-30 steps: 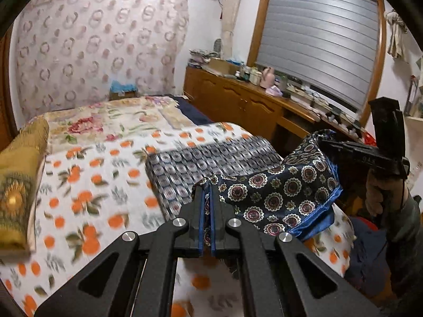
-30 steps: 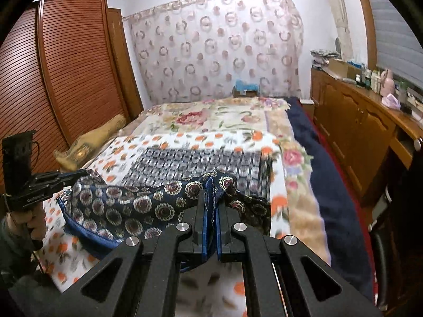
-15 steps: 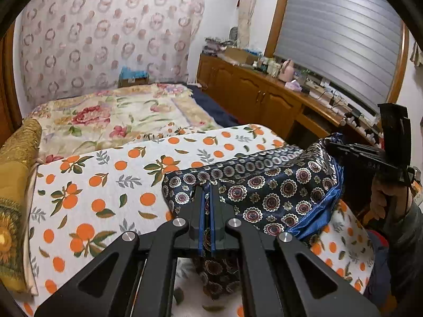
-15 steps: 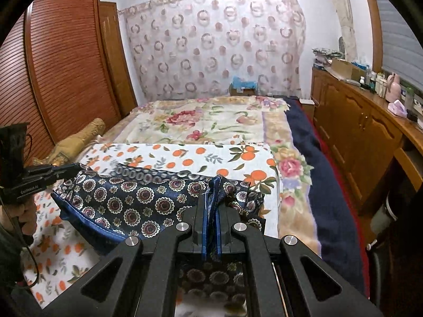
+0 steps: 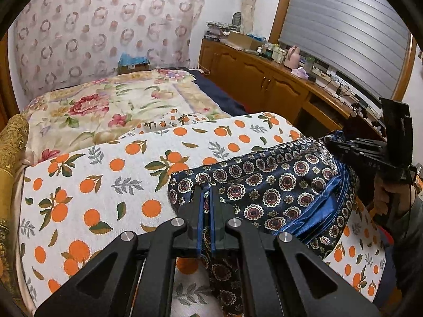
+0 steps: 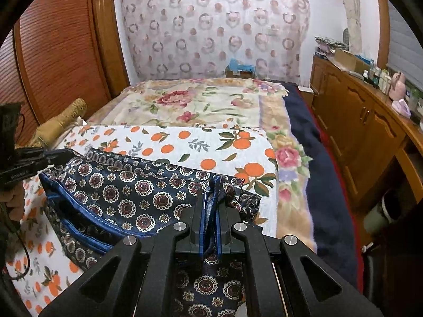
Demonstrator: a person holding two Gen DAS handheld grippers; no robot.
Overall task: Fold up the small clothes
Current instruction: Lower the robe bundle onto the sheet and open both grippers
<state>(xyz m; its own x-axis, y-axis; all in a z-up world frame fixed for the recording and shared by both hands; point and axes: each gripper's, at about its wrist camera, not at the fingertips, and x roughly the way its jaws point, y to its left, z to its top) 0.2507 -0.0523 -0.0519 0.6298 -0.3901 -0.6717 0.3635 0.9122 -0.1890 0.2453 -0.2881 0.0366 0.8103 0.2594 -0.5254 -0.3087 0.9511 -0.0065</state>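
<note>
A dark navy garment [image 5: 277, 185] with round medallion print and blue trim hangs stretched between both grippers above the orange-print sheet [image 5: 105, 174]. My left gripper [image 5: 206, 190] is shut on one corner of it. My right gripper [image 6: 212, 187] is shut on the opposite corner, where blue trim bunches between the pads. Each gripper shows in the other's view: the right gripper [image 5: 341, 145] at the right edge, the left gripper [image 6: 66, 153] at the left edge. The garment [image 6: 127, 192] sags in the middle and its lower part drapes below the jaws.
The bed carries a floral blanket [image 5: 111, 105] beyond the orange sheet. A gold bolster [image 5: 13, 142] lies along the left side. A wooden cabinet [image 6: 364, 121] with clutter on top runs along the right. A wooden wardrobe [image 6: 60, 47] stands on the left.
Both grippers pulled the garment toward the near edge of the bed. The patterned strip that lay spread on the sheet has come off it, leaving the orange print bare.
</note>
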